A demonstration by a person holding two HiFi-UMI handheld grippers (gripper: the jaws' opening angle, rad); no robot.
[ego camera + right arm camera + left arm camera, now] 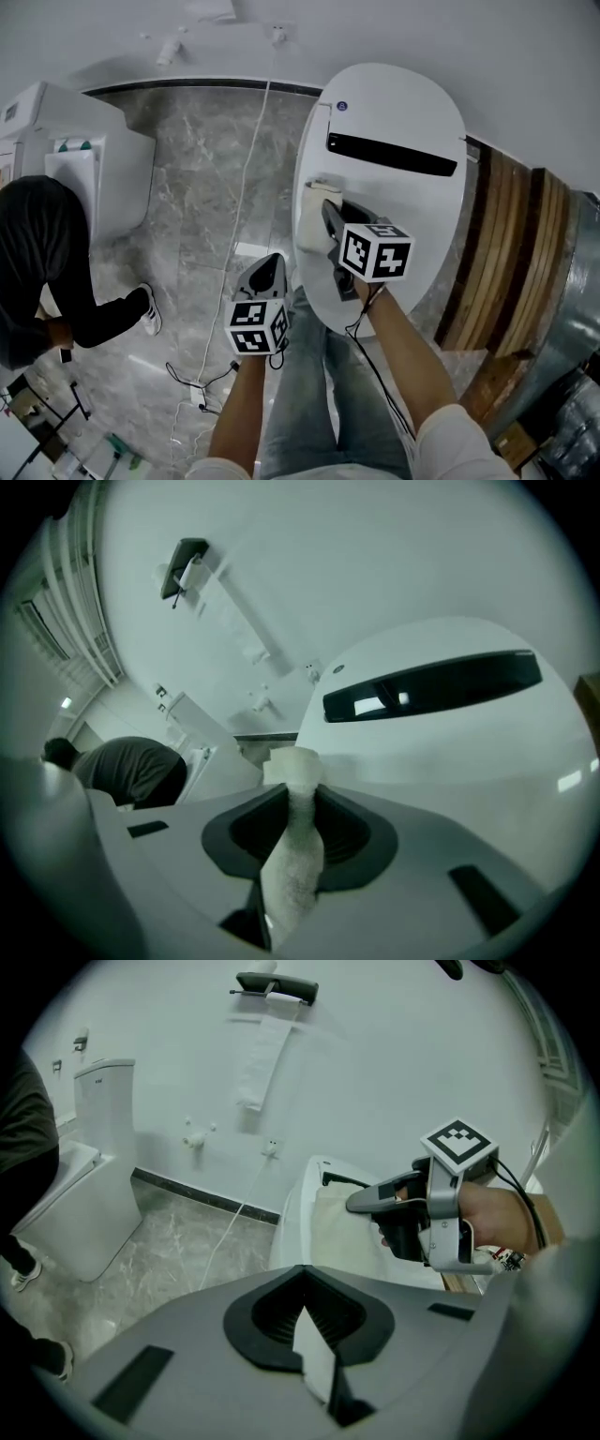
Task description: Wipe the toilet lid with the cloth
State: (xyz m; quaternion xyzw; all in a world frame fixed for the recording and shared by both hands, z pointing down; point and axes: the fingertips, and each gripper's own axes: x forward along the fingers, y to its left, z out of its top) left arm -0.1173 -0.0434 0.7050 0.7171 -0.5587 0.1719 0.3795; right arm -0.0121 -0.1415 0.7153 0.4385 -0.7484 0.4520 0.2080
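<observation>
head view: right gripper (329, 208) clamped on the folded cloth (313, 223), at 9 o'clock on the white toilet lid (403, 112), close to its left edge. left gripper (273, 265) closed and holding nothing, off the lid at 7 o'clock, above the floor. to wipe well: press the cloth flat, sweep across toward 3 o'clock in overlapping strokes, go around the dark bar (389, 155) near 12 o'clock, hold the idle gripper away from the path. contact between cloth and lid not certain from here.

left gripper view: jaws together, nothing between them. beyond, at 2 o'clock, right gripper (361, 1204) above the cloth (337, 1237) on the lid (292, 1222). most of the lid cut off by the gripper housing below and hidden behind the hand.

right gripper view: cloth (292, 761) pinched between the jaws, sticking out in front. lid (450, 780) spread from 1 to 4 o'clock, dark bar (431, 684) at 1 o'clock. underside of the cloth hidden by the gripper body. at 9 o'clock a person in dark clothes (131, 771), bent over, partly cut off.
</observation>
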